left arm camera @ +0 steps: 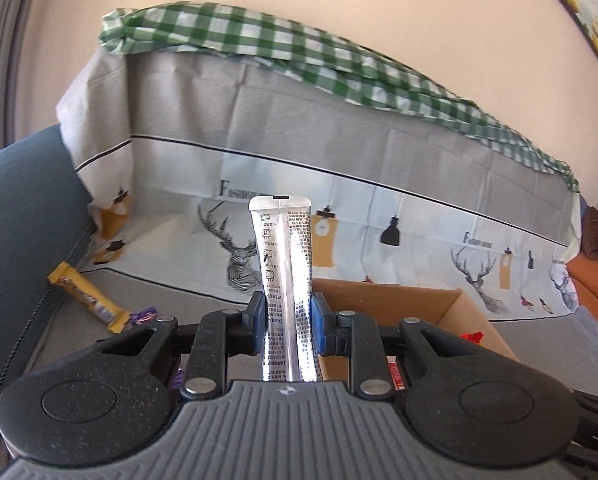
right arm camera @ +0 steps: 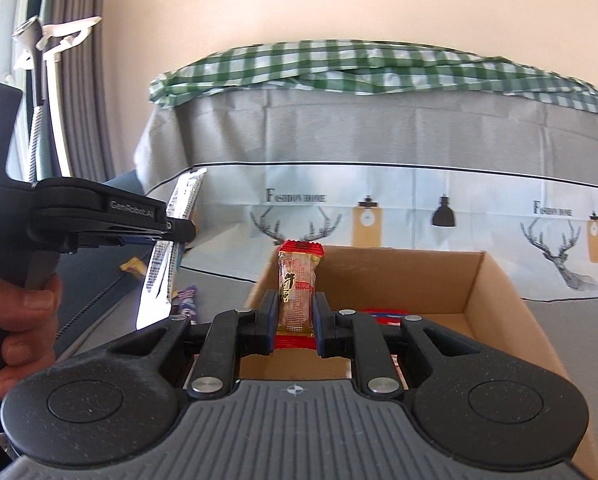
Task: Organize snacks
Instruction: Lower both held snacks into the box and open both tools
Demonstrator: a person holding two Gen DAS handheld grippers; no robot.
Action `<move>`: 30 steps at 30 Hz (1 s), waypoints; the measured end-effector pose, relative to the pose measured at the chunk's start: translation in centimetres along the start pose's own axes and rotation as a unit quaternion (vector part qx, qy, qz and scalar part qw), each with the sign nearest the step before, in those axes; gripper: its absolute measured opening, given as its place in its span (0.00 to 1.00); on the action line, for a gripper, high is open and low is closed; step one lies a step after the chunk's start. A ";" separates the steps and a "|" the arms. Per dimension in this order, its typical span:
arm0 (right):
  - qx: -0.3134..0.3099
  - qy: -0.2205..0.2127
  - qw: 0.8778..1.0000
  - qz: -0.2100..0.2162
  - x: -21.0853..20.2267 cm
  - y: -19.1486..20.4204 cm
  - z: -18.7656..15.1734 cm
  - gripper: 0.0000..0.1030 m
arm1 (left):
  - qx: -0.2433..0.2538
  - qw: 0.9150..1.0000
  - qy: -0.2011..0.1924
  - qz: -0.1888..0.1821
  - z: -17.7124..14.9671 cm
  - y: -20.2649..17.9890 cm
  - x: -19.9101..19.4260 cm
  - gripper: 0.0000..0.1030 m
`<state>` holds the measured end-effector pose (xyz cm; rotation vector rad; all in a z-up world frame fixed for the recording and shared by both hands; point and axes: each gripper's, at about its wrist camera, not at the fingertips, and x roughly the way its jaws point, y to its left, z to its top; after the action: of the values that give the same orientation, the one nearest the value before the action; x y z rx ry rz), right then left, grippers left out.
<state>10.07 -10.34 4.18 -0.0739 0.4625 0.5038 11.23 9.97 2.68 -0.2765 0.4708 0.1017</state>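
My left gripper (left arm camera: 287, 322) is shut on a long silver snack stick (left arm camera: 283, 280) printed with black text, held upright above the table. That silver stick (right arm camera: 167, 240) also shows in the right wrist view at the left, in the left gripper (right arm camera: 171, 232) that a hand (right arm camera: 23, 316) carries. My right gripper (right arm camera: 295, 320) is shut on a small red and clear snack packet (right arm camera: 297, 288), upright over the near edge of the open cardboard box (right arm camera: 499, 288). The same cardboard box (left arm camera: 459, 312) lies ahead and right of the left gripper. A red and blue packet (right arm camera: 385, 315) lies inside the box.
A yellow snack bar (left arm camera: 87, 298) and a purple wrapper (left arm camera: 145, 315) lie on the grey cloth at the left. A sofa back draped with deer-print cloth (left arm camera: 339, 184) and green check fabric (left arm camera: 299, 48) rises behind. Dark blue cushion (left arm camera: 23, 208) on the left.
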 end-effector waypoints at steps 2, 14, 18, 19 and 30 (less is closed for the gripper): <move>0.006 -0.001 1.000 -0.007 -0.1 -0.7 0.0 0.18 | 0.009 1.000 -0.004 -0.009 -0.2 -1.0 0.1 0.25; 0.026 0.005 0.998 -0.048 -0.3 -3.6 -0.6 0.18 | 0.033 0.998 -0.007 -0.054 -1.1 -4.8 1.1 0.25; 0.032 0.008 0.998 -0.058 -0.5 -4.5 -0.9 0.18 | 0.035 0.998 -0.007 -0.061 -1.3 -5.5 1.3 0.25; 0.034 0.009 0.998 -0.059 -0.5 -4.7 -0.9 0.18 | 0.036 0.997 -0.006 -0.062 -1.3 -5.6 1.3 0.25; 0.040 0.010 0.996 -0.082 -1.0 -6.2 -1.5 0.18 | 0.038 0.996 0.000 -0.077 -1.7 -7.0 1.9 0.25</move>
<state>11.65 -16.46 3.00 -0.0403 0.4916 0.3225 13.35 2.84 2.02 -0.2364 0.4503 -0.0666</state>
